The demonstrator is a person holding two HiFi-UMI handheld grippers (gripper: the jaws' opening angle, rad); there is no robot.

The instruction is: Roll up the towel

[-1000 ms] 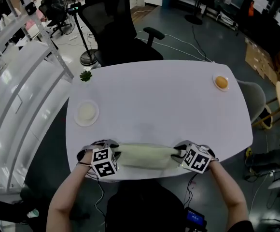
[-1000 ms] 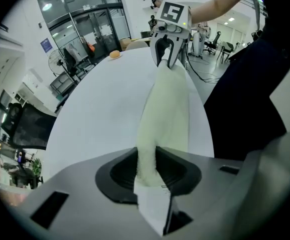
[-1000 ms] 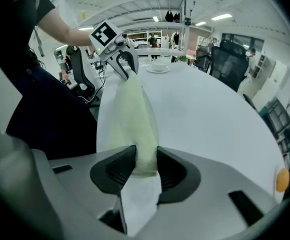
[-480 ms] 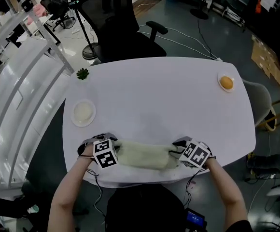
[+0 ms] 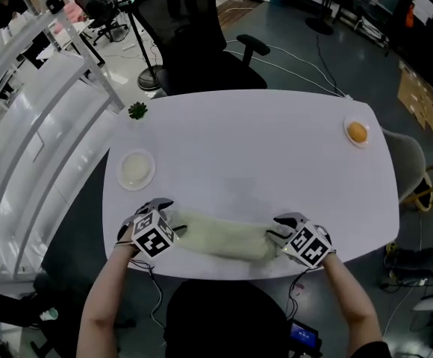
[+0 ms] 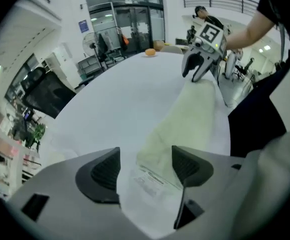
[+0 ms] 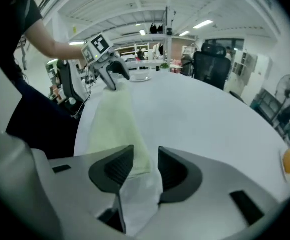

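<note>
Since a second ago my left gripper [image 5: 166, 216] has rolled and its jaws have just swung wide. The towel's [image 5: 224, 237] labelled end lies loose between them, and neither pad presses on it. That end now sits a little farther up the table than before, so the towel slants where it lay straight. My right gripper [image 5: 280, 230] has eased a touch too. Its jaws stand at a narrow gap over the towel's other end, and I see no pinch there.

Count: 1 pale green towel, flat along the table's 6 o'clock edge, with 2 grippers, 1 at each end. There is also 1 small white plate [image 5: 135, 168] at 9 o'clock, 1 orange [image 5: 357, 132] at 2 o'clock and 1 green sprig [image 5: 136, 110] at 10 o'clock.

The table [image 5: 261, 155] is white and rounded. 1 black office chair [image 5: 201, 43] stands at its 12 o'clock and white shelving [image 5: 45, 125] runs past 9 o'clock. The floor is dark, with cables trailing across it.
</note>
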